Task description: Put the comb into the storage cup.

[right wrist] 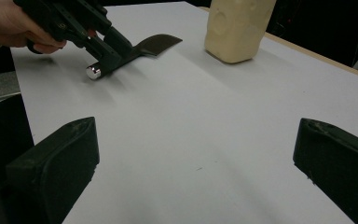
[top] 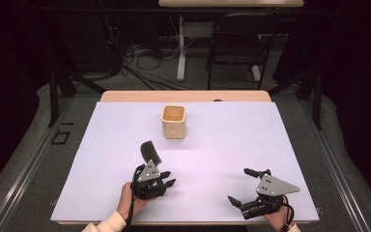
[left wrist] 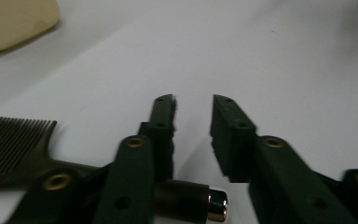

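So the thing in play is a dark comb (top: 150,151) with a round handle ending in a shiny metal cap, lying flat on the white desk (top: 222,145), a bit nearer the person than the cream square cup (top: 174,122). The left gripper (left wrist: 194,105) sits right over the handle end. In the left gripper view its jaws are narrow with a small gap at the tips, and the handle runs under the left jaw rather than between the pads, so I wouldn't call it gripped. The right gripper (top: 245,186) sits well apart near the right edge of the desk, jaws wide and empty.

How it'll handle, my guess: light, stiff plastic, teeth (left wrist: 11,135) fine and a bit bendy, so don't pinch there. The handle is the place to take hold, across its round middle. It looks smooth and could roll or squirt out of the jaws, and since it lies low on the desk, the tips have to come right down to the surface to get around it.
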Demonstrator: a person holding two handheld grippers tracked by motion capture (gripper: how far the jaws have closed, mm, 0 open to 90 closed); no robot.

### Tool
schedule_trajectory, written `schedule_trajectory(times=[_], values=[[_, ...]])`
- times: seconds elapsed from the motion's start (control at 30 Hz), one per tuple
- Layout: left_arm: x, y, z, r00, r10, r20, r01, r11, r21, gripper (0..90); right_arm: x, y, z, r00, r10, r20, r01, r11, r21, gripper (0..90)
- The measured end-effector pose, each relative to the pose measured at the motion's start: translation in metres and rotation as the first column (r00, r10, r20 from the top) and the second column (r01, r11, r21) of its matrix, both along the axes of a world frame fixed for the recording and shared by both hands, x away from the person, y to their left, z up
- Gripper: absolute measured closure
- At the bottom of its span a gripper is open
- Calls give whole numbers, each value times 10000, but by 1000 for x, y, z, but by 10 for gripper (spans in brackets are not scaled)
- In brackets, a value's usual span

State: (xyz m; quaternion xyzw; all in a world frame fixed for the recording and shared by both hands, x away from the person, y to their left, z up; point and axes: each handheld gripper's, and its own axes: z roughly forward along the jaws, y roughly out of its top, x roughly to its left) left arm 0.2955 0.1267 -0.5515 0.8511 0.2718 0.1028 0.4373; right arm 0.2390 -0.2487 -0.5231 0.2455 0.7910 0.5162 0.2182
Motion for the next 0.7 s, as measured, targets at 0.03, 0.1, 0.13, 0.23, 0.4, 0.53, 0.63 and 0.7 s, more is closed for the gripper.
schedule_trajectory(times=[0.03,0.1,0.13,0.23,0.4,0.53,0.63,0.7], values=[[0,0,0,10000,0,0,0,10000,0,759,0,0,0,10000,0,0,0,10000,0,0],[1,1,-1,9995,-101,-306,103,9999,94,820,0,0,0,10000,66,23,-66,10000,22,0],[1,1,-1,9991,-112,-402,118,9998,143,841,0,0,0,10000,73,1,-73,10000,28,0],[1,1,-2,9981,-184,-594,198,9995,232,892,0,0,0,10000,76,32,-76,10000,26,0],[2,0,-5,9949,182,-994,-133,9986,504,900,-1,0,0,9999,114,57,-115,9999,32,0],[2,2,-4,9943,147,-1057,-79,9979,643,900,0,0,0,9999,119,32,-120,9999,7,0],[1,3,-4,9940,63,-1096,17,9973,731,900,0,1,0,9999,103,42,-103,9999,-2,0],[1,6,-4,9933,24,-1153,68,9968,794,900,0,1,0,9999,103,43,-103,9999,-81,0]])
